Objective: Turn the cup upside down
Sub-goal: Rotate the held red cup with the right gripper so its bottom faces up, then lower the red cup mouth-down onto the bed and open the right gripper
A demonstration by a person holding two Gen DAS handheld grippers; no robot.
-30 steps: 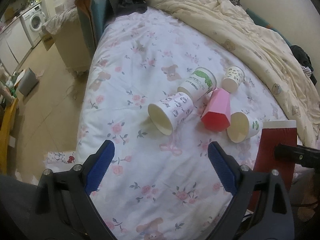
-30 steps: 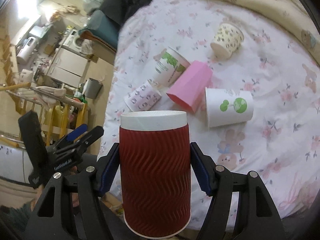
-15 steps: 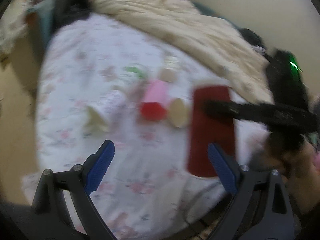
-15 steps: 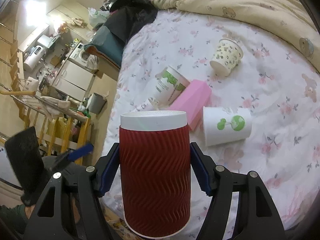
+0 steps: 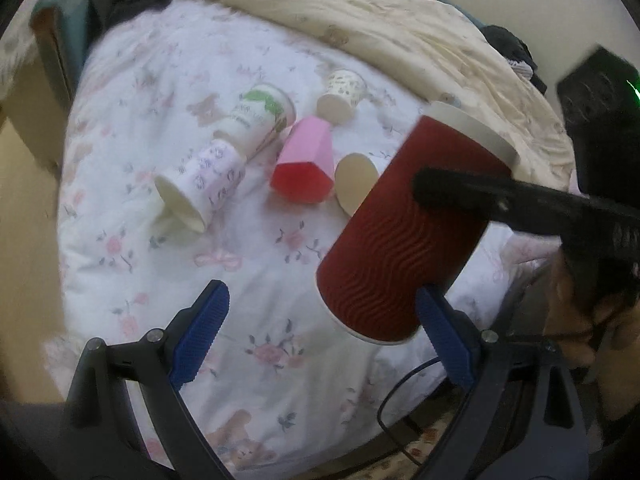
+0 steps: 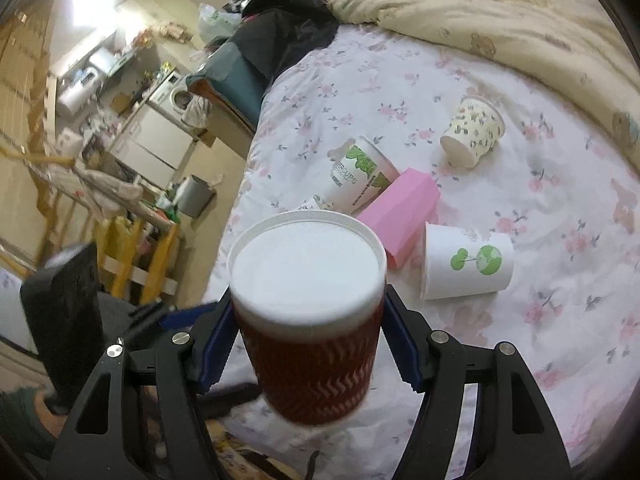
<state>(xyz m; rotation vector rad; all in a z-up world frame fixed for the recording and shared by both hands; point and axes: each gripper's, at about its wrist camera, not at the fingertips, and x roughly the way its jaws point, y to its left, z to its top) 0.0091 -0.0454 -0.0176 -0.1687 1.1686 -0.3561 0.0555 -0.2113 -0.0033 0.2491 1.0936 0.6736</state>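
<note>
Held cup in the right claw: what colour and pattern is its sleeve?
Dark red with wavy ridges, white at the end; clearest on the cup in the left wrist view.

Five cups lie tipped on the bed: the faceted cup in the middle, the leaf-print cup left, the sprout-print cup right.

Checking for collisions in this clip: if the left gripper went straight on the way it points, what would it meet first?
Most likely the flowered bedsheet: the left gripper has open jaws, nothing between them. The red cup, held by the right gripper, hangs just right of that line; depth is unclear.
</note>
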